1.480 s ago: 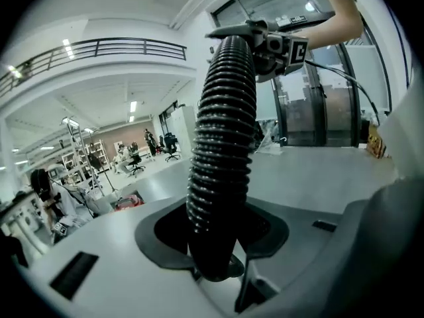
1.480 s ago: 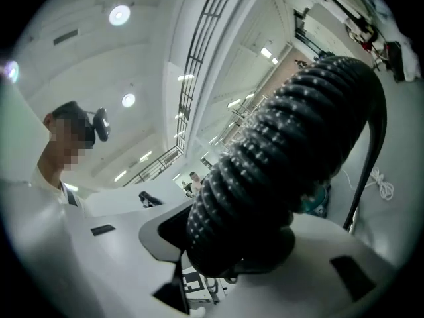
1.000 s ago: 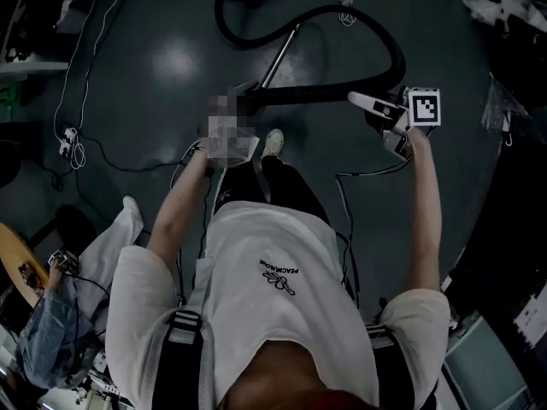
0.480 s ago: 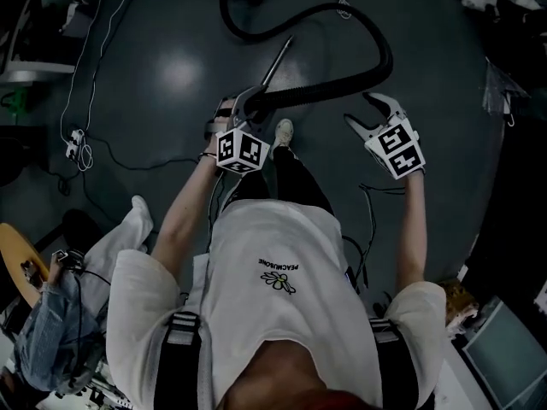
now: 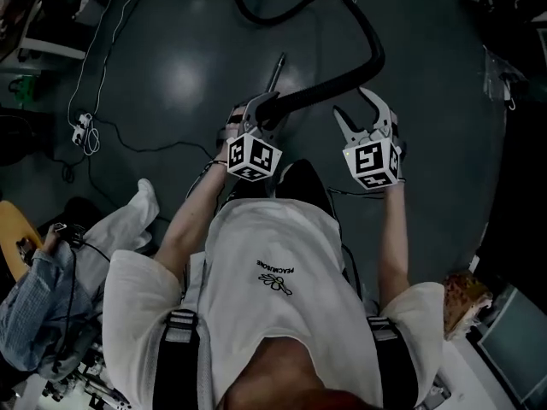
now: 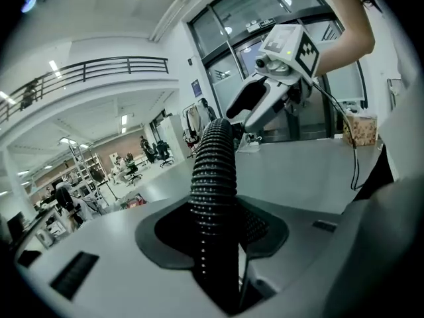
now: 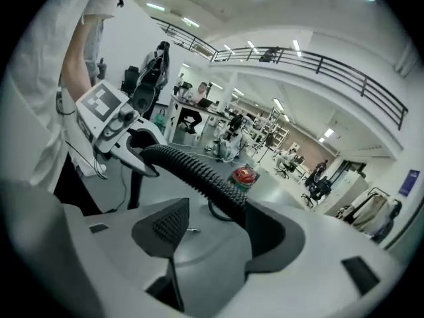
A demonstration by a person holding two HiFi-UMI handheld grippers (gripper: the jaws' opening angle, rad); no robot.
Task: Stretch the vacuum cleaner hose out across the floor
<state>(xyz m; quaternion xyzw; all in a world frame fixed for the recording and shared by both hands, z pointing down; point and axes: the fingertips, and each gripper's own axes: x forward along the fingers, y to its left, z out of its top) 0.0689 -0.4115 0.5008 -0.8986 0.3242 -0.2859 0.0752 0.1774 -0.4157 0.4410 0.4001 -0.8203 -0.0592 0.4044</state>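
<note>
Now the left tongs [image 5: 261,109] are clamped on the ribbed black hose [image 5: 338,84]. The right tongs [image 5: 352,101], jaws just opened wide, hold nothing; the hose passes just beyond their tips, then curves away over the dark floor [image 5: 171,58]. It looks light, bendy and springy: grip across the ribs.

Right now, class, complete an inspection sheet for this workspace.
Surface: dark floor, one glossy glare patch.
Job's things: black hose curves from the top edge to the left gripper; metal tube beside it.
Clutter: clothes heaped lower left.
Grippers: left gripper jaws shut on hose; right gripper jaws have just been opening, nothing between.
Cables: white cable coiled at left.
Surroundings: open hall, balcony railing.
</note>
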